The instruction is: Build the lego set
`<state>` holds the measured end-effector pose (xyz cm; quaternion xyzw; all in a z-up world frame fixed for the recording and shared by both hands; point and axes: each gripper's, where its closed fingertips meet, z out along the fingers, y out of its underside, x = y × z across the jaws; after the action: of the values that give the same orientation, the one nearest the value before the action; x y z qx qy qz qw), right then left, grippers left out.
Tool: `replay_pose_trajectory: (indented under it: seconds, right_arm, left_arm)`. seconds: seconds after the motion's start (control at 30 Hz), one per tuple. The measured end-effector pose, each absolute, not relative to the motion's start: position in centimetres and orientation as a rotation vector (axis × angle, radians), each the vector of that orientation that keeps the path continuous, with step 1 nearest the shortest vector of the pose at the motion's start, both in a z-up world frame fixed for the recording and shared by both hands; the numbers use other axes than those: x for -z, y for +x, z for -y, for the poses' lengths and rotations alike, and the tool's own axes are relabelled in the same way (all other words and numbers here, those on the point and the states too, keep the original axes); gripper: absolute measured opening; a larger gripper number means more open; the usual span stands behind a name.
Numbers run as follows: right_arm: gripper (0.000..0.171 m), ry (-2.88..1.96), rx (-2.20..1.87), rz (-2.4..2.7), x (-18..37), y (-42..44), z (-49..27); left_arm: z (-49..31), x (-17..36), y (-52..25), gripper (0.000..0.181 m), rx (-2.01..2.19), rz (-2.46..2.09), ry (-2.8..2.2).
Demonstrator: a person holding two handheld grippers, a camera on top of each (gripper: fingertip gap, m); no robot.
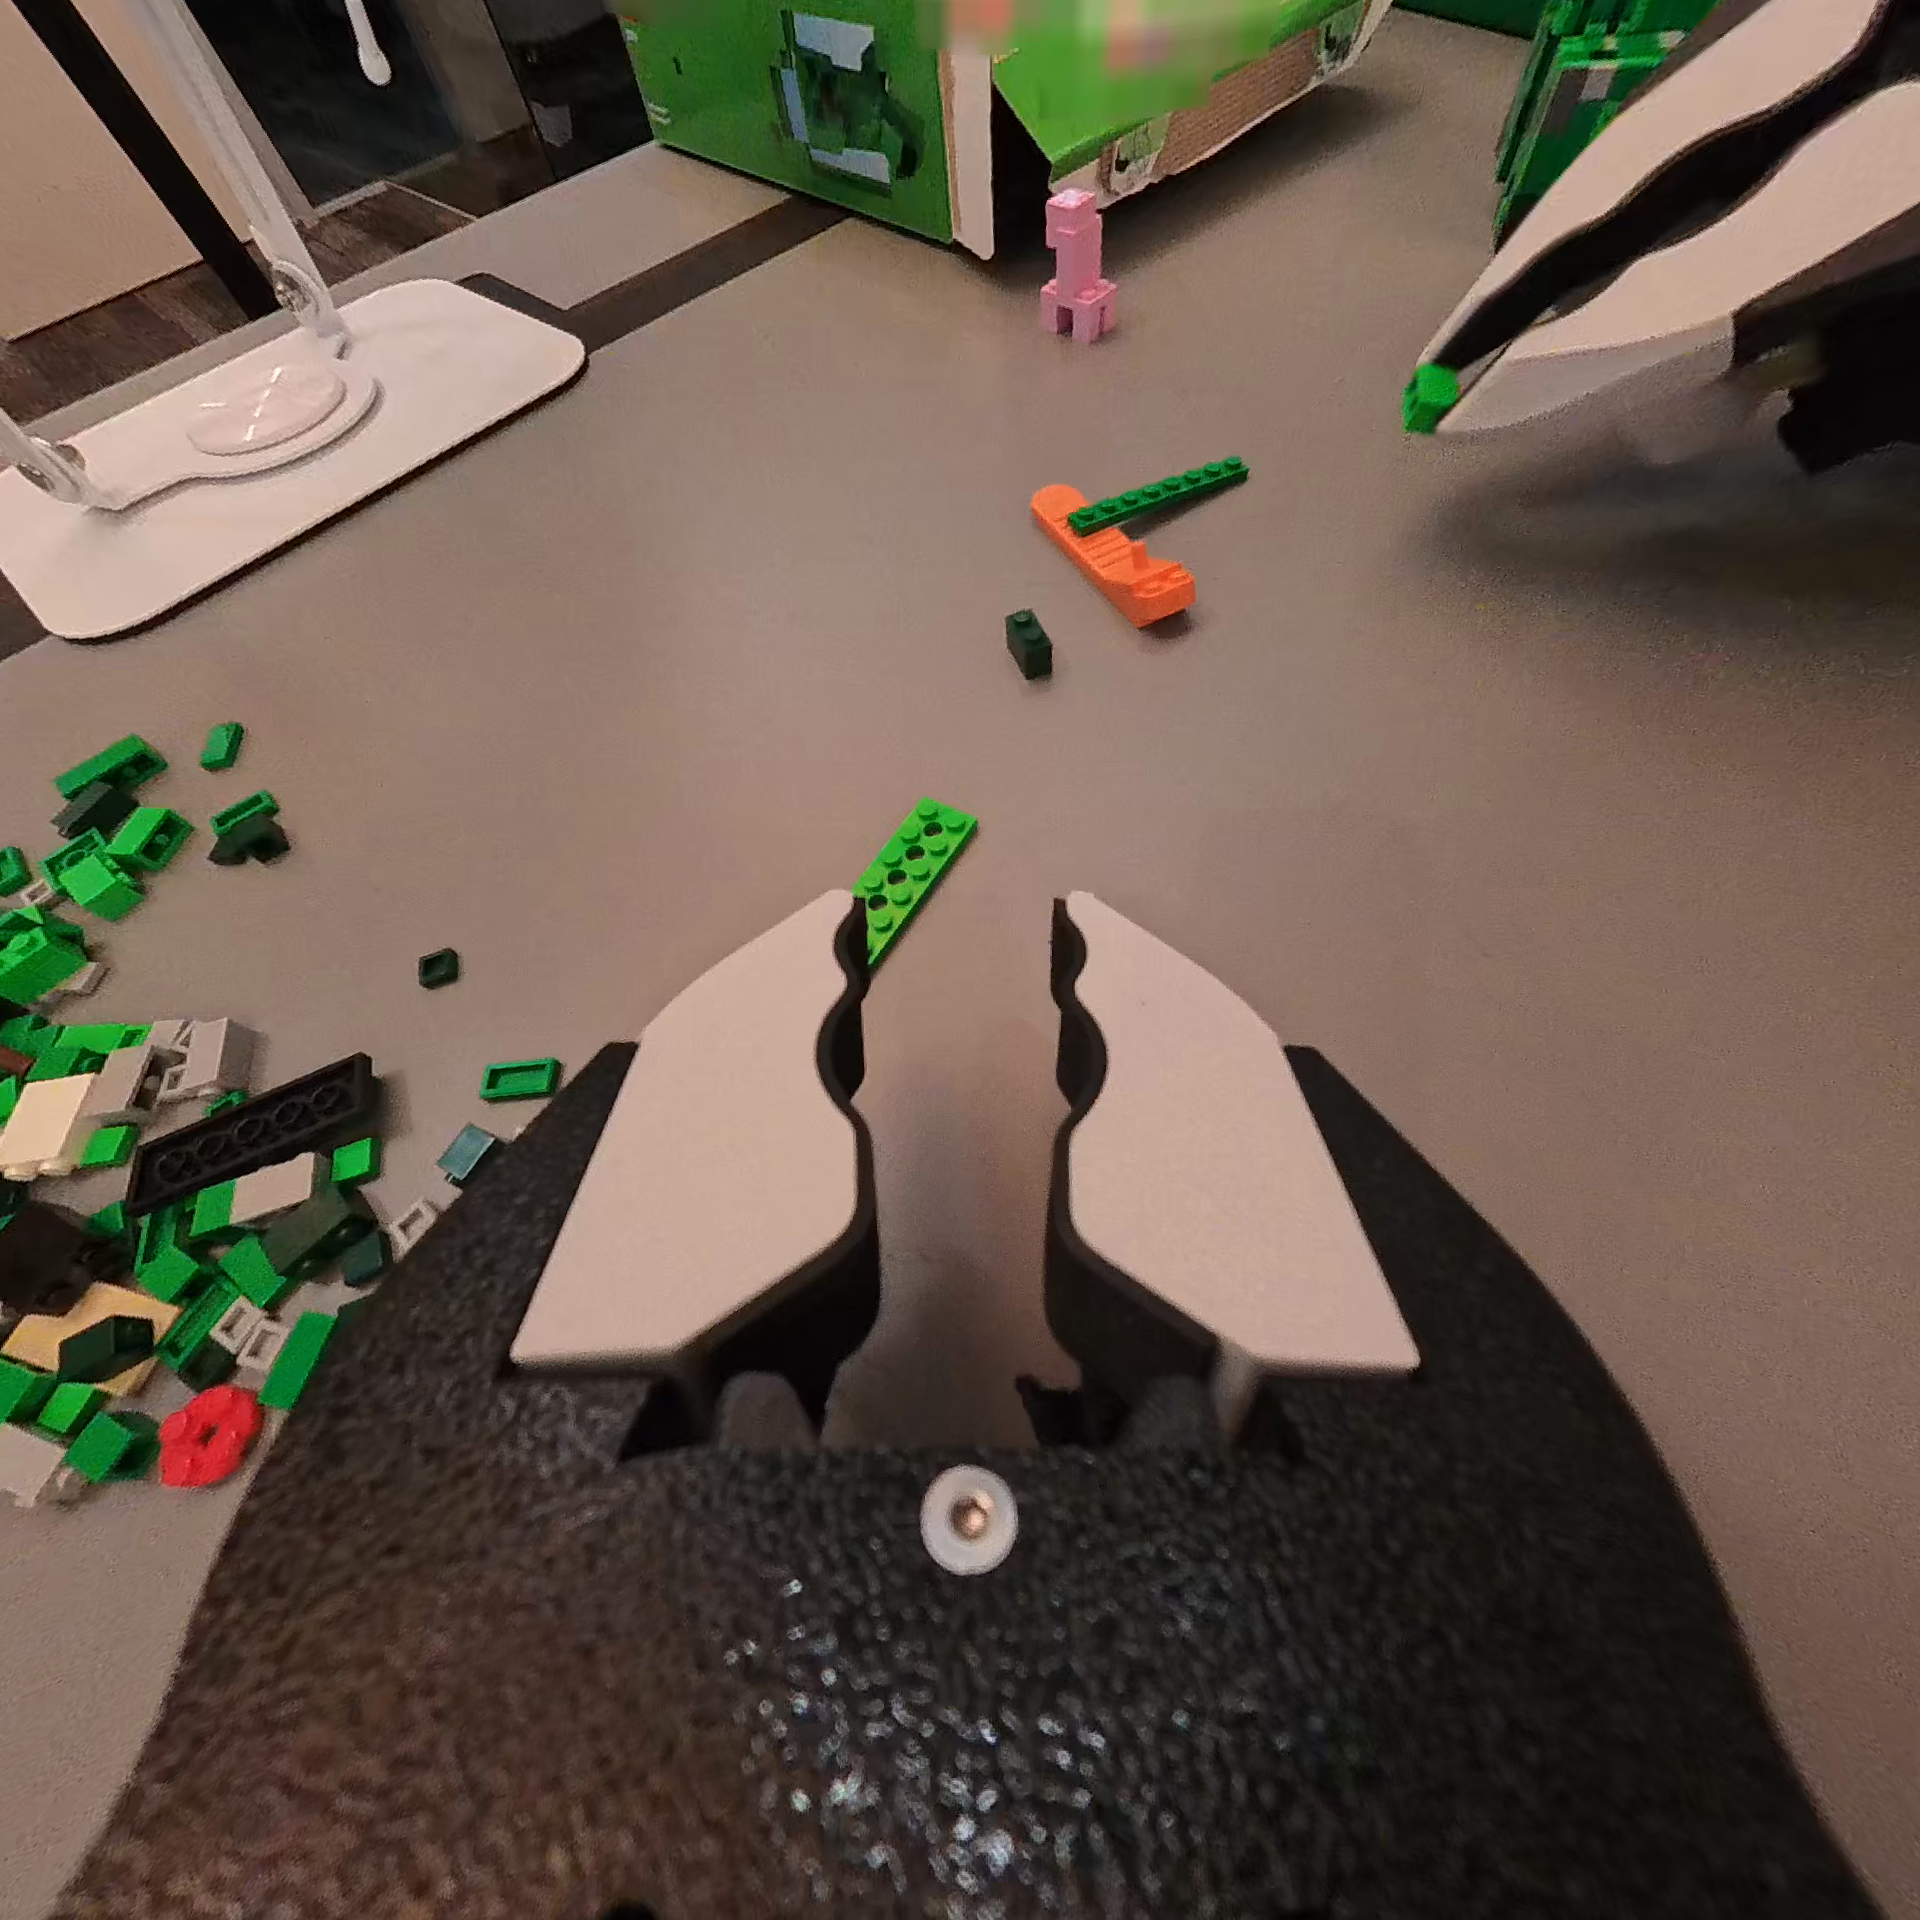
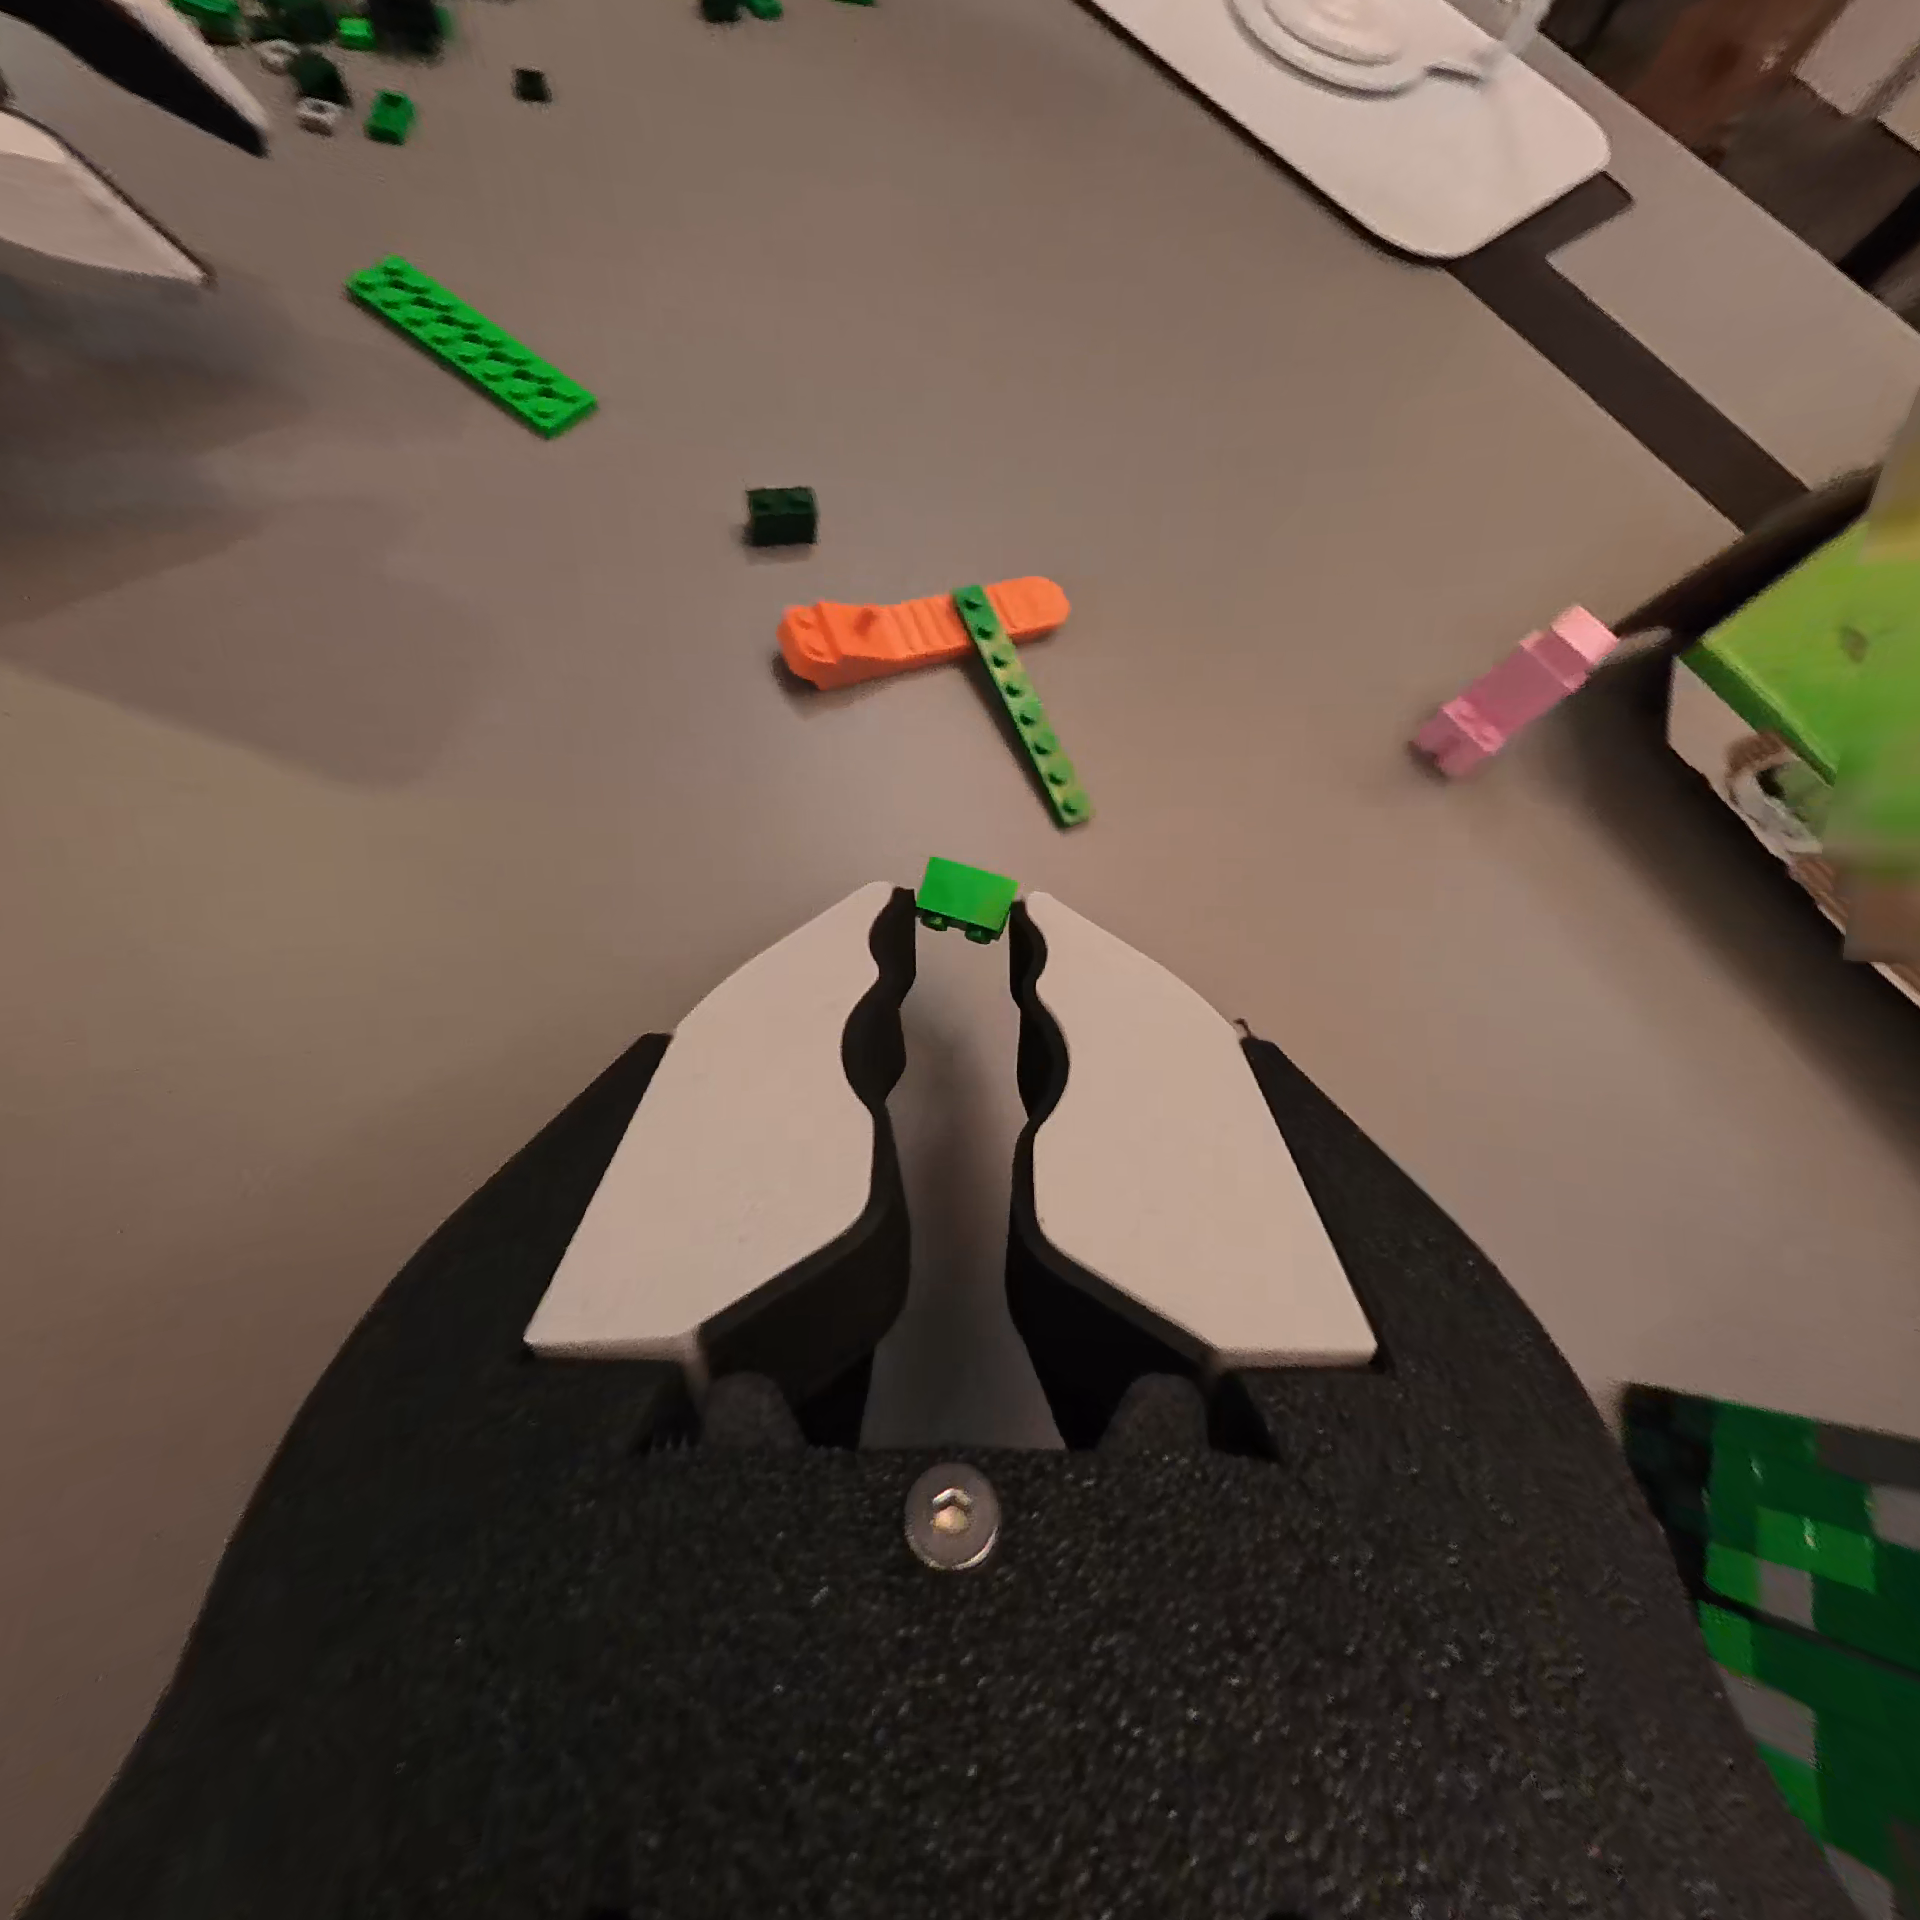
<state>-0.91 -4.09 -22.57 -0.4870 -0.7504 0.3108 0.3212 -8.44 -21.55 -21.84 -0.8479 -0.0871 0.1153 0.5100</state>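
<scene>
Grey table (image 1: pixel 623 644), left claw (image 1: pixel 956 914) low, spread empty, right claw (image 2: pixel 961 904) raised, pinching green brick (image 2: pixel 966 896)

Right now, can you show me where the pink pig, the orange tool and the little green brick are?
pig (image 1: pixel 1077 268), left wrist view, its body.
orange tool (image 2: pixel 894 631), right wrist view, its ribbed middle.
green brick (image 2: pixel 967 891), right wrist view, its top face.

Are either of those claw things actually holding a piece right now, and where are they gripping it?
The right gripper pinches a small bright green brick by its two ends, at the jaws' very tips. The left gripper is open and holds nothing.
</scene>
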Motion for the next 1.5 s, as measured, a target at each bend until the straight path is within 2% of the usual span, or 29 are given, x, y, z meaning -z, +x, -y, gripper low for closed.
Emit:
replay_pose_trajectory:
  seconds: [0.23,0.47,0.73,0.83,0.93,1.37,1.4,1.5]
  right_arm:
    - [0.017,-1.369,-0.808,1.958,23.2,-0.5,2.3]
    - [0.017,-1.344,-0.83,1.966,23.1,-0.5,2.7]
    - [0.017,-1.319,-0.867,1.949,22.3,-0.3,2.8]
    - [0.017,-1.316,-0.874,1.941,22.1,-0.2,2.6]
    - [0.017,-1.316,-0.889,1.936,21.9,-0.1,2.6]
    - [0.017,-1.299,-0.925,1.937,21.6,0.0,3.0]
    - [0.017,-1.298,-0.924,1.939,21.6,0.0,3.0]
    - [0.017,-1.289,-0.919,1.937,21.5,0.0,3.1]
  left_arm:
    - [21.3,21.8,-9.2,0.036,-0.24,0.13,-2.114]
    - [20.2,24.5,-10.4,0.033,-0.207,-0.108,-2.361]
    - [19.9,25.6,-11.6,0.047,0.011,-0.016,-2.49]
    - [20.0,25.6,-11.8,0.039,0.035,-0.016,-2.504]
    - [20.1,25.6,-11.3,0.017,0.015,-0.058,-2.523]
    - [16.9,25.1,-1.4,0.016,0.126,-0.339,-2.488]
    - [16.8,25.3,-1.0,0.016,0.141,-0.351,-2.498]
    - [16.5,25.0,-0.3,0.042,0.19,-0.361,-2.485]
